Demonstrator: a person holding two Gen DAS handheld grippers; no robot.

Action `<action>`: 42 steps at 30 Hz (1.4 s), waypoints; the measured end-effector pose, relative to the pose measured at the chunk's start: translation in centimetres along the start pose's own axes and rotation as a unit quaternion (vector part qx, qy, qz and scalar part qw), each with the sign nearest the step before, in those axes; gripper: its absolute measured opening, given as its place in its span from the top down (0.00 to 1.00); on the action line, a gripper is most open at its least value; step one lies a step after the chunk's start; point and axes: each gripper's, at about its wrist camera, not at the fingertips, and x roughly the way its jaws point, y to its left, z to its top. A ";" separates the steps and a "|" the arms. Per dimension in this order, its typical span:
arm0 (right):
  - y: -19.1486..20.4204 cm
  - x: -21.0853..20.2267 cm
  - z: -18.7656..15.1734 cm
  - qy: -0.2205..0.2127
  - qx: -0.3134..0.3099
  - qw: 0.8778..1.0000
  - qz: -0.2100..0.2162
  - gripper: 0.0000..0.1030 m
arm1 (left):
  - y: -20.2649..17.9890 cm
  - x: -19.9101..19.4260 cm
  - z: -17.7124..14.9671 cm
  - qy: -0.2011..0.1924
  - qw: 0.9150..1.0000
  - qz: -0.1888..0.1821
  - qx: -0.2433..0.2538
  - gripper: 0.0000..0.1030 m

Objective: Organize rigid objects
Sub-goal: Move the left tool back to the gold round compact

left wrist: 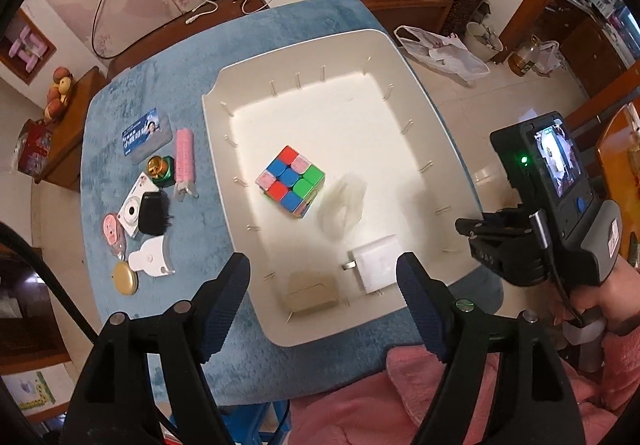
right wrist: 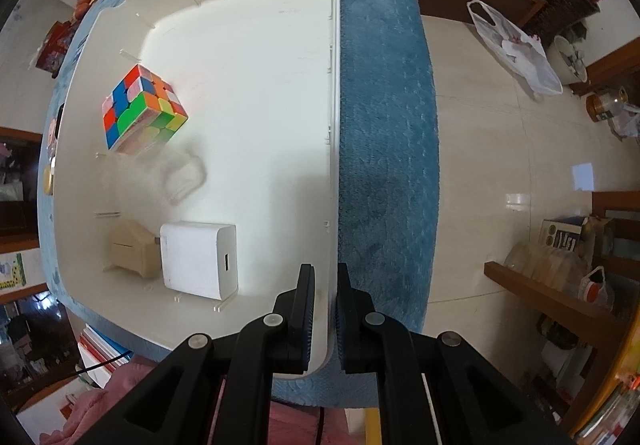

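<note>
Hovering above the near end of the white bin (left wrist: 224, 85), my left gripper (left wrist: 324, 285) has its jaws spread wide with nothing between them; its blue pads (left wrist: 226, 301) frame the bin's near corner from above. Just ahead of it inside the bin lie a tan wooden block (left wrist: 310, 295) and a white charger brick (left wrist: 378, 265), side by side and touching or nearly so. Further ahead sits a scrambled puzzle cube (left wrist: 292, 181), and beside it, to the right, a clear blurred piece that I cannot identify (left wrist: 342, 209).

Off to the left of that gripper, on the blue-covered desk (left wrist: 160, 85), a cluster waits outside the bin: a blue card box (left wrist: 146, 135), a pink hair roller (left wrist: 185, 157), a gold-and-green round trinket (left wrist: 160, 171), a small white camera (left wrist: 134, 211) with a black plug adapter (left wrist: 154, 213) lying against it, a white scraper-shaped piece (left wrist: 154, 257) and a gold disc (left wrist: 125, 277).

My right gripper (right wrist: 325, 313) is pinching the bin's right wall, one pad inside and one outside, jaws nearly pressed together on the thin rim. From its own view, the charger brick (right wrist: 198, 259) lies just left of it, the wooden block (right wrist: 130, 253) beyond that, and the cube (right wrist: 142, 107) farther ahead on the left.
</note>
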 end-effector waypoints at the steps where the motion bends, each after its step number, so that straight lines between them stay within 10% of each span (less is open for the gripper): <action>1: 0.0 0.0 0.0 0.000 0.002 1.000 -0.002 0.91 | 0.3 0.0 -0.1 0.001 1.000 -0.001 -0.003 0.24; 26: -0.4 -0.2 -0.3 -0.027 0.139 0.989 -0.041 0.91 | 19.1 2.7 -6.5 0.057 0.990 0.011 -0.129 0.24; 42: 1.0 -0.3 -0.4 -0.030 0.132 0.987 -0.089 0.89 | 30.2 7.0 -8.0 0.057 0.990 0.033 -0.126 0.24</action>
